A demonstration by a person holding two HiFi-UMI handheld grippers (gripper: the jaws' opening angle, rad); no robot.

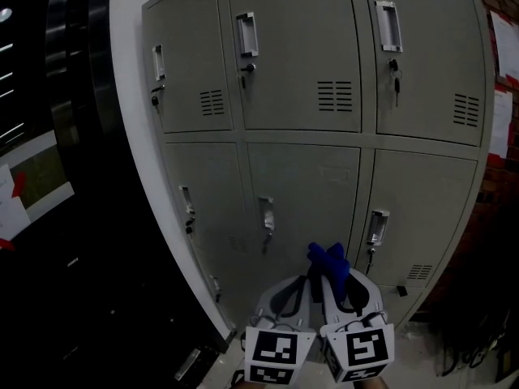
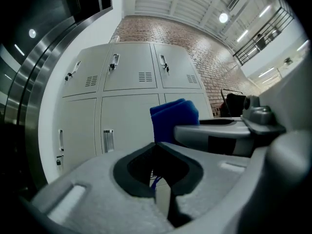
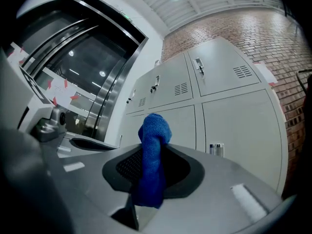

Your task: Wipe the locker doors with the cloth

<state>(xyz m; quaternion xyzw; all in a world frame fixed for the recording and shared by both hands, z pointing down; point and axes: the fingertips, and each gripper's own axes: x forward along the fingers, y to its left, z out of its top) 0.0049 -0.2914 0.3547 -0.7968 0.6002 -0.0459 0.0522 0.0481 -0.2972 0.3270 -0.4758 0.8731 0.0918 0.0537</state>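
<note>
Locker doors fill 12 o'clock, untouched. Right gripper at 6, jaws clamped on cloth, short tuft protruding; left gripper beside, jaws closed, empty. Risk: bare jaw tips scrape paint; cloth snags key at 1 o'clock, pulls free.

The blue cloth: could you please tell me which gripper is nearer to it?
Right. The right gripper is shut on the blue cloth; the left gripper sits close beside it, to its left.
</note>
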